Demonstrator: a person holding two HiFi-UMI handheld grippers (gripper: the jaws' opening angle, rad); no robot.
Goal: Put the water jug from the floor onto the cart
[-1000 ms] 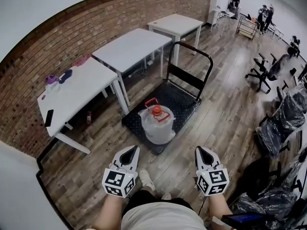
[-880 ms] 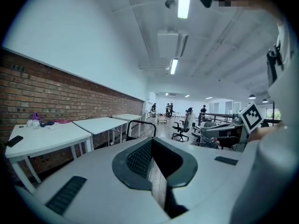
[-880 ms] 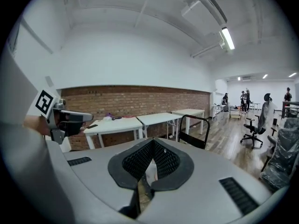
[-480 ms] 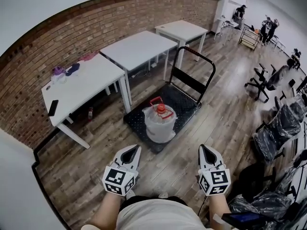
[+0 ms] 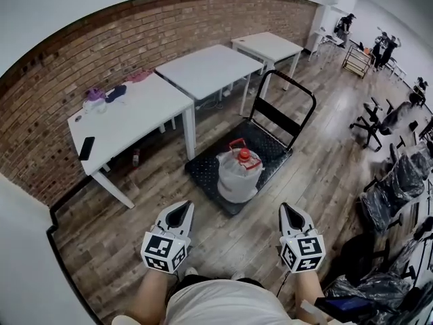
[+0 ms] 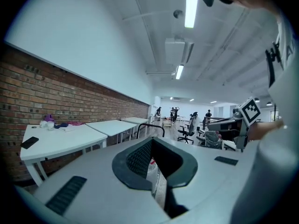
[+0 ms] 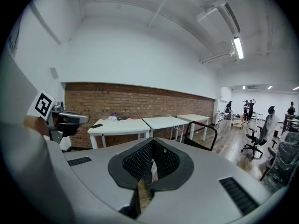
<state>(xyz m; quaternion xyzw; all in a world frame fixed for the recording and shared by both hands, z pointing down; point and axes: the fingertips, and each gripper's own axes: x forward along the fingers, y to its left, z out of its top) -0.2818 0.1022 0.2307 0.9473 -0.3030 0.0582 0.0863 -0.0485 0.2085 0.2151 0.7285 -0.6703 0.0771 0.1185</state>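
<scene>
Head view: taken steeply from above; the person stands at the bottom edge and the load lies in mid-frame.
Tabletop (image 5: 128, 117): white, at left centre, with a dark phone (image 5: 86, 147) near its left edge; no part of the job.
Left gripper (image 5: 180, 214): lower left of centre, jaws pressed together with nothing between them, well apart from the jug.
Water jug (image 5: 238, 175): mid-frame, upright, red cap on top, standing on the cart (image 5: 201, 169).
Jug position: toward the lower edge of the black deck, with the cart's handle (image 5: 284, 93) rising beyond it.
Right gripper (image 5: 291, 215): lower right of centre, jaws closed tight and empty.
Floor (image 5: 325, 161): wood planks; no jug rests on it.
Progress: the jug is on the cart and both grippers are off it, so the task looks done.
Left to do: at most, checking that the jug sits steady so close to the deck's edge.
</scene>
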